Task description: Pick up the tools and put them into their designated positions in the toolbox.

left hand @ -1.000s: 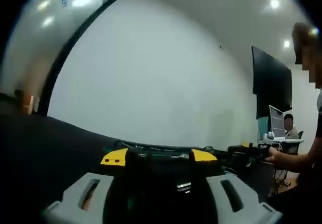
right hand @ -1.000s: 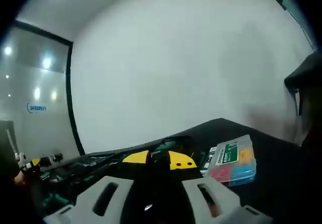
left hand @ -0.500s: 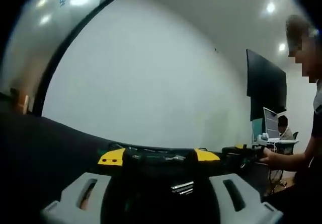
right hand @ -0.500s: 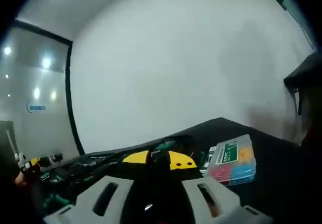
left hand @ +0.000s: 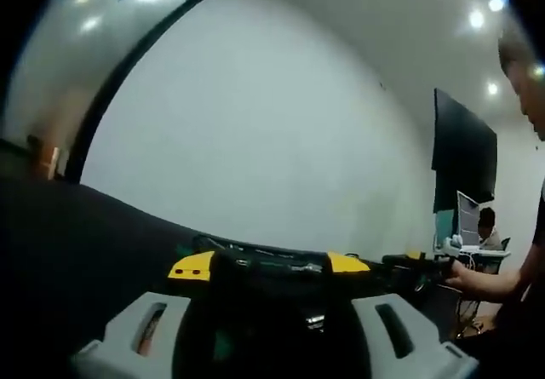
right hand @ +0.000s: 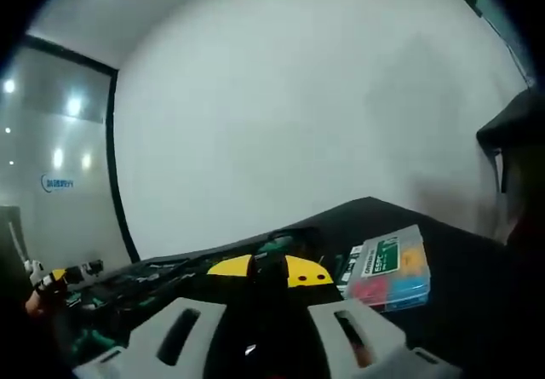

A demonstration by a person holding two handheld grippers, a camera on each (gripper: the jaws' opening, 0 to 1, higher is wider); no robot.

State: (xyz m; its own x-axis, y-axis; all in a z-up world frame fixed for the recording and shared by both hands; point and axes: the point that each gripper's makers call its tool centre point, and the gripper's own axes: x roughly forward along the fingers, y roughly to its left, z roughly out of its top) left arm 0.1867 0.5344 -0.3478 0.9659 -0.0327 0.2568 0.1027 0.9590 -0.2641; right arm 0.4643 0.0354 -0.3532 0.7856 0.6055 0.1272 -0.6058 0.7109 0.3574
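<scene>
Hovering low over the dark bench point(right hand: 443, 251), both claws look spread and empty, the toolbox point(right hand: 264, 270) at lower centre; tools lie loose lower left, so sorting seems barely begun.

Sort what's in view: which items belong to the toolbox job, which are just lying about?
Job:
- toolbox with yellow latches, open on the black table
- tools lying in its tray
- left claw, right claw

Lying about:
- clear parts organizer with coloured compartments
- wall screen
- laptop, far desk
</scene>
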